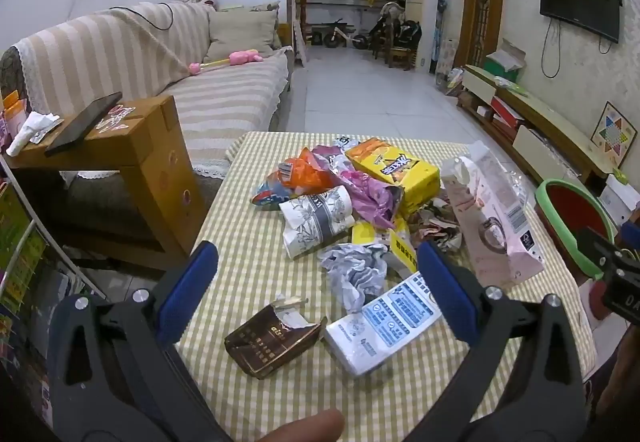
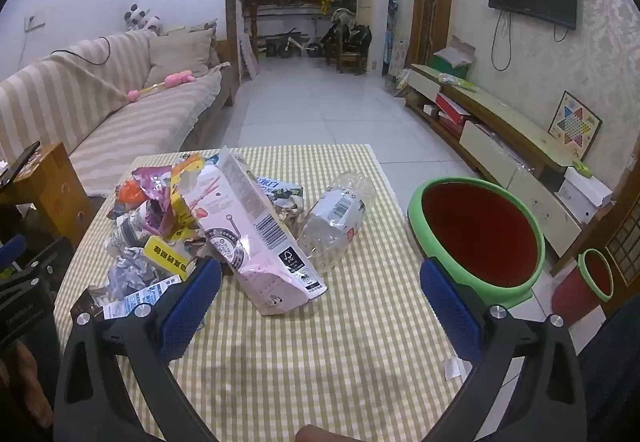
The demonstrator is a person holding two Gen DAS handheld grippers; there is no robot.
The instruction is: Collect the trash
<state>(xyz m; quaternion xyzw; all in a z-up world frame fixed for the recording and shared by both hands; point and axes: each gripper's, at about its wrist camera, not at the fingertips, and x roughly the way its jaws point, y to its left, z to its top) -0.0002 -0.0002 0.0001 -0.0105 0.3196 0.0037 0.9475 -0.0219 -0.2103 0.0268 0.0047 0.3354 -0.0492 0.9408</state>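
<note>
A heap of trash lies on the checked tablecloth (image 1: 256, 274): a yellow box (image 1: 394, 169), a pink carton (image 1: 496, 226), crumpled grey paper (image 1: 356, 274), a white-and-blue tissue pack (image 1: 384, 326) and a torn brown packet (image 1: 268, 338). My left gripper (image 1: 316, 286) hangs open above the near trash, nothing between its blue pads. In the right wrist view the pink carton (image 2: 256, 226) and a clear plastic bottle (image 2: 336, 217) lie ahead of my right gripper (image 2: 320, 302), which is open and empty. A red bin with a green rim (image 2: 480, 234) stands right of the table.
A striped sofa (image 1: 160, 73) and a wooden side table (image 1: 132, 157) with a phone stand to the left. A low TV cabinet (image 2: 500, 137) runs along the right wall. A second, smaller red bin (image 2: 588, 282) sits on the floor at the far right. A fingertip (image 1: 304, 426) shows at the bottom edge.
</note>
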